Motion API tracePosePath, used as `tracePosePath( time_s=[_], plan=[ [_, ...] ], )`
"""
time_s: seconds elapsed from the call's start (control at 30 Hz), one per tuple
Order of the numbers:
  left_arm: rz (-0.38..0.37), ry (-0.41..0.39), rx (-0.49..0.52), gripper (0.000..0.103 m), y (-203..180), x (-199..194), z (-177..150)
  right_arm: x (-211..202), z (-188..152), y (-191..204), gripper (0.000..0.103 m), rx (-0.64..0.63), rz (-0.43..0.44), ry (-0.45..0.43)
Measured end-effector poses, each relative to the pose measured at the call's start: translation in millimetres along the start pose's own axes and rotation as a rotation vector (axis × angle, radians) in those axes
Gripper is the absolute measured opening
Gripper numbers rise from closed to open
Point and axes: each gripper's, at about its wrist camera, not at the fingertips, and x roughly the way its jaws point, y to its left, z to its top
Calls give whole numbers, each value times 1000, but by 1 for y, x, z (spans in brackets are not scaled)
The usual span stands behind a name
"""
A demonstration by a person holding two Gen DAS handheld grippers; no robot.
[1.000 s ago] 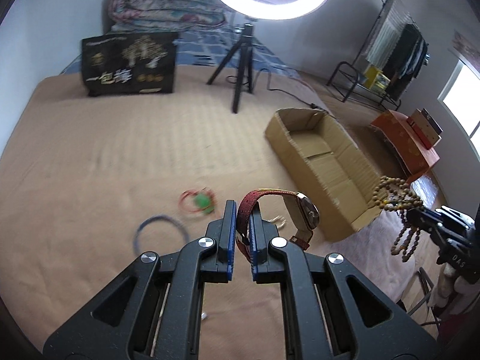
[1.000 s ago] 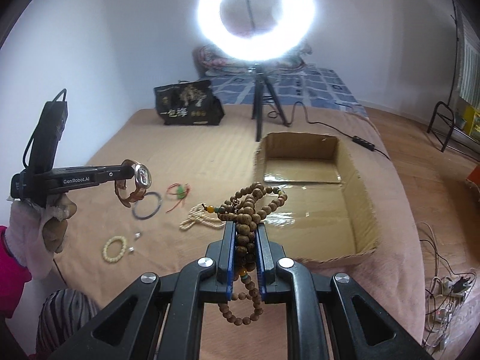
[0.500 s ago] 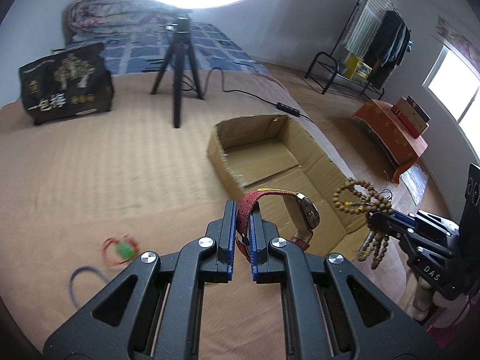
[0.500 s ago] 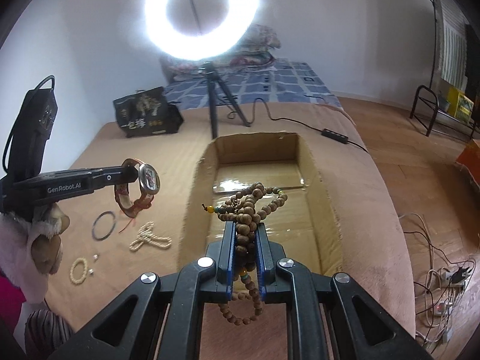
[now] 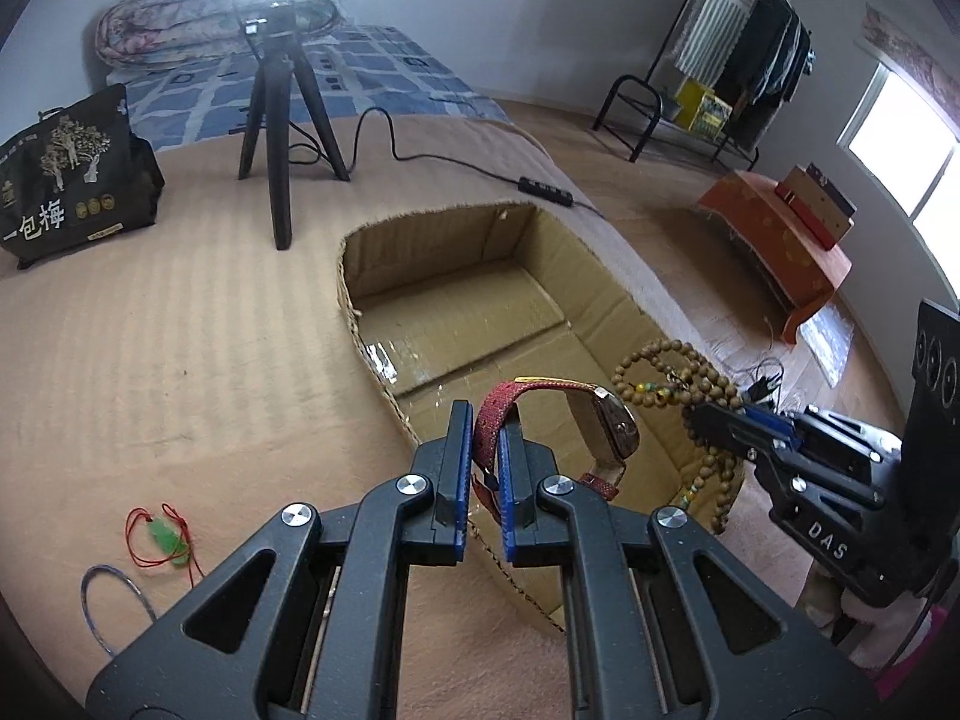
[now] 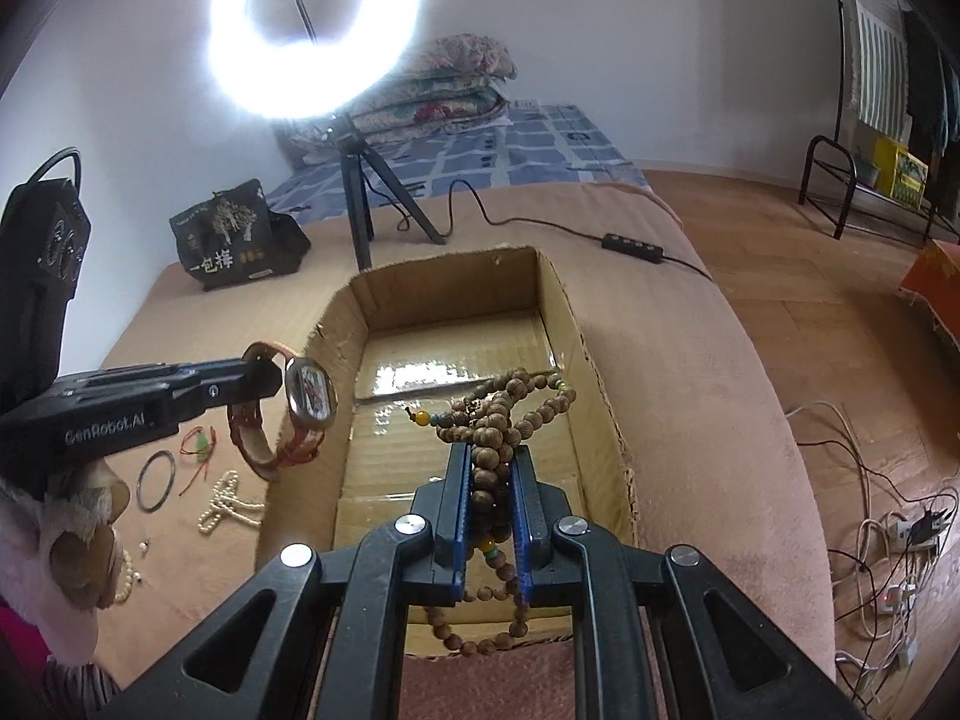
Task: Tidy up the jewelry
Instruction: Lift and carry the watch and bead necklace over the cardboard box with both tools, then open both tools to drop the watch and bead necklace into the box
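Step in hand, as judged: carry-and-deposit, both pieces held over the cardboard box and neither let go yet; left of the left gripper, down on the tan cover, lie a green pendant on red cord and a thin dark bangle, both well apart from the jaws and untouched; the right wrist view also shows a pale bead strand beside them, so several items remain outside the box; left jaws are drawn narrow, pinching the red strap of the watch, whose case hangs just right of and beyond the fingertips, over the near left part of the box interior; box floor ahead of both pairs of jaws looks bare, glossy tape only; right of the watch, the right gripper has its jaws clamped on the wooden bead mala, a bunch bulging above the fingertips and loops trailing below them, over the near end of the box; the two grippers sit near each other but apart. Next move, as judged: lower each piece closer to the box floor, then part the jaws; the mala loops could snag on a finger on release; afterwards go back left for the loose pieces.
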Motion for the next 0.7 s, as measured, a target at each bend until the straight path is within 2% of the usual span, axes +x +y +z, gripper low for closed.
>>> tracePosePath(
  time_s=[0.13, 0.2, 0.27, 0.33, 0.5, 0.57, 0.7],
  plan=[
    [0, 18, 4, 6, -3, 3, -3, 6, -4, -6, 12, 18, 7, 18],
    [-3, 23, 1, 6, -3, 2, -2, 6, -5, -7, 17, 22, -3, 21],
    [-7, 26, -4, 12, -2, 2, -2, 4, -5, -8, 28, 25, -6, 15],
    [-16, 36, -12, 16, 0, 3, -2, 1, -5, -8, 30, 28, -12, 10],
    [-16, 22, -17, 16, 0, -4, -2, -10, -7, -9, 32, 40, -23, -2],
    [-9, 17, -12, 16, -1, -8, -3, -15, -8, -9, 38, 41, -27, -8],
    [-3, 4, -11, 16, -1, -20, -4, -24, -9, -7, 39, 39, -31, -16]
  ],
)
